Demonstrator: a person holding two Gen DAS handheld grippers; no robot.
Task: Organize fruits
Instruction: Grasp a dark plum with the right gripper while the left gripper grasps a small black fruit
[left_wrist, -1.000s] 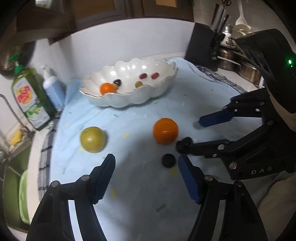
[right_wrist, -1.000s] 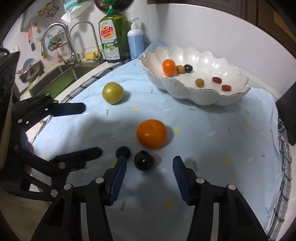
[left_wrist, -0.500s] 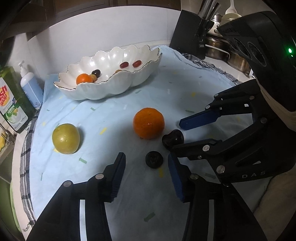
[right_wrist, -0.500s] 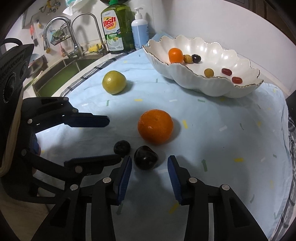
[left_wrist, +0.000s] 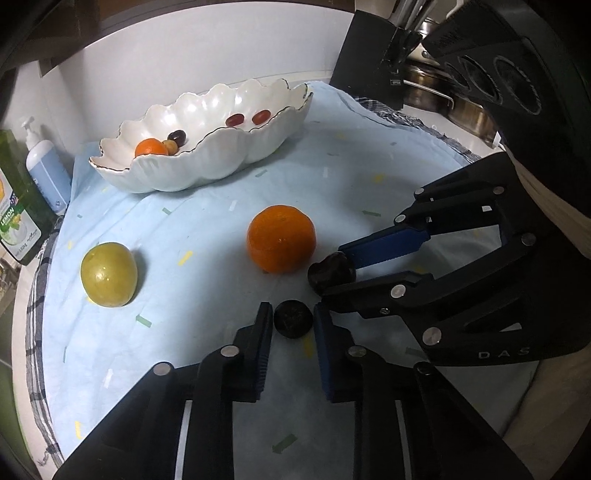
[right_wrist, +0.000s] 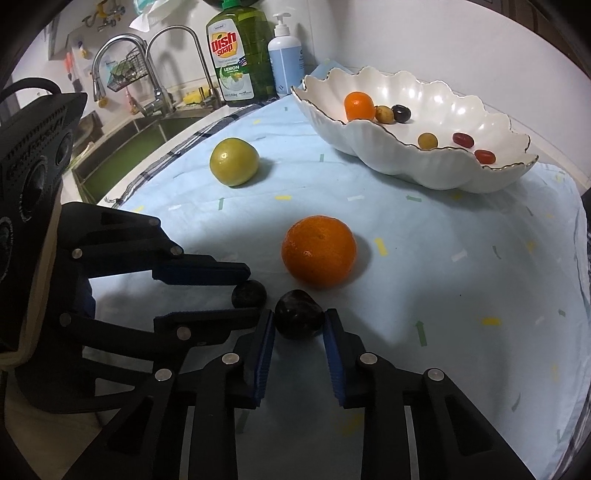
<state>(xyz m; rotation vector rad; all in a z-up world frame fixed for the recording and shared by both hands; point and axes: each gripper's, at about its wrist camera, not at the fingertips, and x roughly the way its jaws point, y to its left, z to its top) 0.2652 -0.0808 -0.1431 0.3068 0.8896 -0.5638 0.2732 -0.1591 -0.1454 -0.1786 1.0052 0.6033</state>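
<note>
Counter covered by light blue cloth (right_wrist: 424, 229) with confetti print, over a checked cloth (right_wrist: 173, 155) showing at the edge. Directly on blue cloth: scalloped white bowl (right_wrist: 436, 173), orange (right_wrist: 319, 251), green round fruit (right_wrist: 233, 161), two small dark fruits, the smaller (left_wrist: 293, 318) just beside the larger (right_wrist: 298, 314).

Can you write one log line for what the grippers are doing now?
left gripper: shut on small dark fruit | right gripper: shut on dark plum

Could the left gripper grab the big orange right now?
Probably not: the left gripper is shut on a small dark fruit, so its jaws are occupied. The big orange lies just beyond, unobstructed.
</note>
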